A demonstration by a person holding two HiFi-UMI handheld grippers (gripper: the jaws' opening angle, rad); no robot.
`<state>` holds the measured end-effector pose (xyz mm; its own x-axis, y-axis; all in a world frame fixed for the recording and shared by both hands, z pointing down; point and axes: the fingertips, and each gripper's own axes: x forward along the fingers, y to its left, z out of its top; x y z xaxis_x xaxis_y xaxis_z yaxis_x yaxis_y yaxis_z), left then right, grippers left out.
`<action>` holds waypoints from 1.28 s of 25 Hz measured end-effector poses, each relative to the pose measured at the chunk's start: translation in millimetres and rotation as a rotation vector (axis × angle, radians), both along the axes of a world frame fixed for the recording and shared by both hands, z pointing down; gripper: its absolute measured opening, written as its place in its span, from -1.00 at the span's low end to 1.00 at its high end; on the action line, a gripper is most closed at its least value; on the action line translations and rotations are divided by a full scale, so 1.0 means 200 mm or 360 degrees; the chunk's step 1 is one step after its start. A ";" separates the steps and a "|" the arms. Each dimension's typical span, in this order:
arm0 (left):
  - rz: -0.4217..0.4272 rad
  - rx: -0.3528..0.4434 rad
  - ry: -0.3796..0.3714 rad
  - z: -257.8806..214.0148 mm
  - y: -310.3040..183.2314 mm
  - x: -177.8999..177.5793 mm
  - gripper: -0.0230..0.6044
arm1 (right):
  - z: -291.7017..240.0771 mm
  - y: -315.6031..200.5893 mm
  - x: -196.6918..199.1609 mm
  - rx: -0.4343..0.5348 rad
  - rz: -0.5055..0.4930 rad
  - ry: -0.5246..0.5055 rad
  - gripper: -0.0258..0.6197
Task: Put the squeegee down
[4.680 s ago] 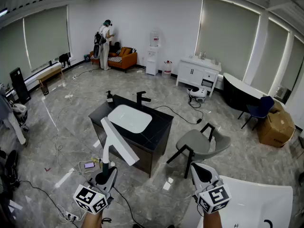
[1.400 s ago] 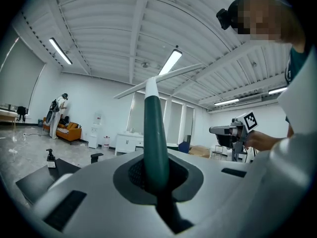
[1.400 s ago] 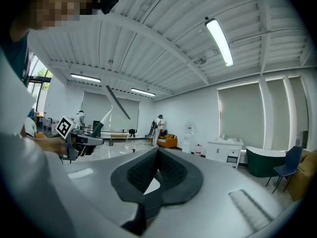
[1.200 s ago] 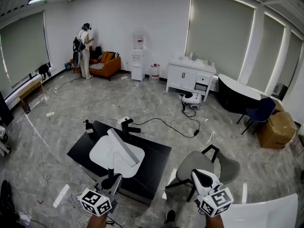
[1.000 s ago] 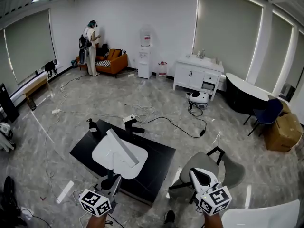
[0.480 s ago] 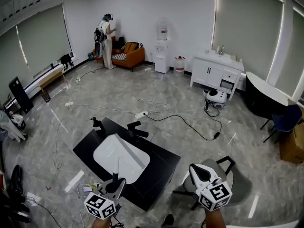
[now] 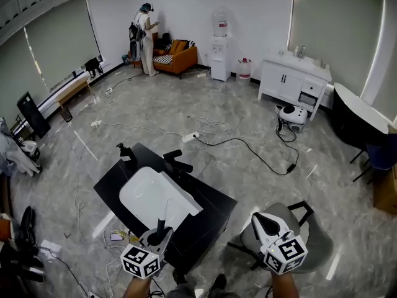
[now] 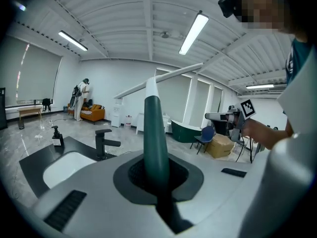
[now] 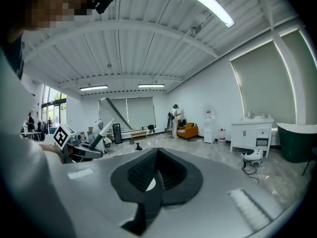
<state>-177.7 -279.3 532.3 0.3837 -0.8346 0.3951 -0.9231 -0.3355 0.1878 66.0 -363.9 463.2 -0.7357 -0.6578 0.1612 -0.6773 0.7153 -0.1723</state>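
The squeegee (image 7: 183, 195) has a dark green handle and a long white blade. My left gripper (image 7: 162, 228) is shut on the handle and holds the blade tilted over the white basin (image 7: 141, 197) of a black vanity (image 7: 211, 207). In the left gripper view the squeegee handle (image 8: 155, 128) stands upright out of the left gripper (image 8: 157, 171), with the blade crossing above it. My right gripper (image 7: 261, 220) hovers to the right over a grey chair (image 7: 313, 252). In its own view the right gripper (image 9: 151, 180) is shut with nothing in it.
A black faucet (image 7: 177, 162) and a soap bottle (image 7: 126, 154) stand at the vanity's far edge. Cables (image 7: 214, 135) trail over the marble floor. A white cabinet (image 7: 291, 79), an orange sofa (image 7: 177, 56) and a person (image 7: 147, 30) are at the far wall.
Both grippers have sunk and moved toward the vanity. The squeegee blade has come lower and now hangs over the basin's near right part. The vanity looks closer.
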 end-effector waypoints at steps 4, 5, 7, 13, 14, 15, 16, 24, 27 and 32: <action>0.0064 -0.0079 0.0022 0.18 -0.12 0.03 -0.92 | 0.13 0.00 0.06 -0.0066 0.0076 0.0036 -0.89; 0.0081 -0.0099 0.0026 0.23 -0.15 0.04 -0.92 | 0.17 0.00 0.08 -0.0085 0.0098 0.0041 -0.89; 0.0111 -0.0141 0.0032 0.32 -0.23 0.06 -0.92 | 0.23 -0.01 0.10 -0.0121 0.0137 0.0050 -0.89; 0.0189 -0.0271 0.0011 0.59 -0.43 0.11 -0.92 | 0.41 -0.08 0.16 -0.0218 0.0228 0.0082 -0.89; 0.0198 -0.0291 0.0004 0.64 -0.44 0.12 -0.92 | 0.44 -0.08 0.16 -0.0233 0.0243 0.0075 -0.89; 0.0203 -0.0310 -0.0002 0.68 -0.46 0.12 -0.92 | 0.47 -0.09 0.16 -0.0246 0.0255 0.0066 -0.89; 0.0207 -0.0327 -0.0008 0.73 -0.48 0.13 -0.92 | 0.49 -0.09 0.16 -0.0257 0.0263 0.0061 -0.89; 0.0229 -0.0471 -0.0048 1.07 -0.61 0.19 -0.92 | 0.72 -0.12 0.21 -0.0365 0.0321 0.0073 -0.89; 0.0231 -0.0515 -0.0081 1.18 -0.65 0.21 -0.92 | 0.80 -0.13 0.23 -0.0403 0.0340 0.0081 -0.89; 0.0220 -0.0561 -0.0180 1.33 -0.70 0.23 -0.92 | 0.91 -0.13 0.27 -0.0460 0.0361 0.0087 -0.89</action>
